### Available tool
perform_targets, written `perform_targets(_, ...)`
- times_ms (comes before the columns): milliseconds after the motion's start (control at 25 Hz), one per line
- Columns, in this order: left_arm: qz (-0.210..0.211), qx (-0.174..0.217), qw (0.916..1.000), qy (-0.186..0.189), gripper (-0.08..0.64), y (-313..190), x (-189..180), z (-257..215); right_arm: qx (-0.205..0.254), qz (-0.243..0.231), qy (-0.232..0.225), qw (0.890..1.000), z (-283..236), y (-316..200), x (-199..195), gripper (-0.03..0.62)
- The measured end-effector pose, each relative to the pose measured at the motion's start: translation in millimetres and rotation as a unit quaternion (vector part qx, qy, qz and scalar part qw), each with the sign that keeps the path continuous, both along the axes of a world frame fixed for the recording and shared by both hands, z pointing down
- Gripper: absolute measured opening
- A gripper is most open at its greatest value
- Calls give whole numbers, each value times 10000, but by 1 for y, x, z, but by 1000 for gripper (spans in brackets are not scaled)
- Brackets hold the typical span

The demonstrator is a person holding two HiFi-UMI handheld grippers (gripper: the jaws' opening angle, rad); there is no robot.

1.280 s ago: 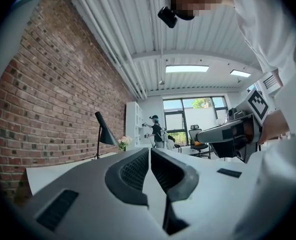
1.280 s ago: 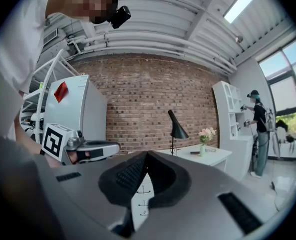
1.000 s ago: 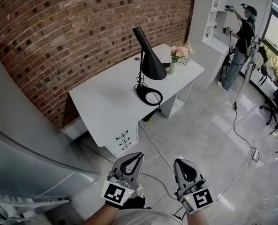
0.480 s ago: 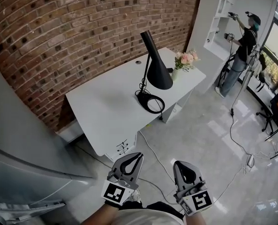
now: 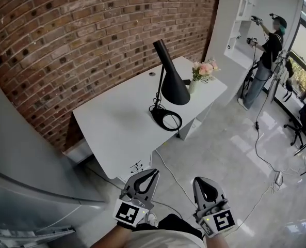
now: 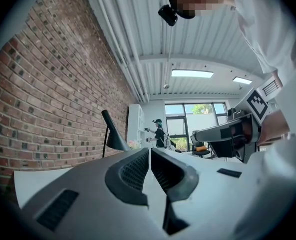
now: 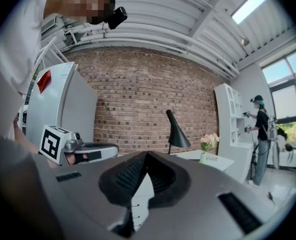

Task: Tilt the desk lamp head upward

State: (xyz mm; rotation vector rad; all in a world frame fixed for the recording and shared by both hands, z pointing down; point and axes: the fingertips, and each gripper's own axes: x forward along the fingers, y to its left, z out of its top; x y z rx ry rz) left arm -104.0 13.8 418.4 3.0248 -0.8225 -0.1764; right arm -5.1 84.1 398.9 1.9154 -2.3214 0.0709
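Task not begun. The black cone-headed desk lamp (image 5: 172, 88) stands on the white bench (image 5: 114, 123), head pointing down, well apart from both tools. The left tool (image 5: 146, 173) and right tool (image 5: 204, 181) have their jaws closed together and carry nothing.

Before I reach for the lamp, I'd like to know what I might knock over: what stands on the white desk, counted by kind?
Desk lamp: 1
Vase of pink flowers: 1
Total: 2
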Motion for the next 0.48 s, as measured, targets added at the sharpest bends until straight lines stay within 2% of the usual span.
perform_targets(480, -140, 98, 9999, -18, 20, -22, 10, -2, 94, -129, -5, 9999, -4, -30, 13, 12)
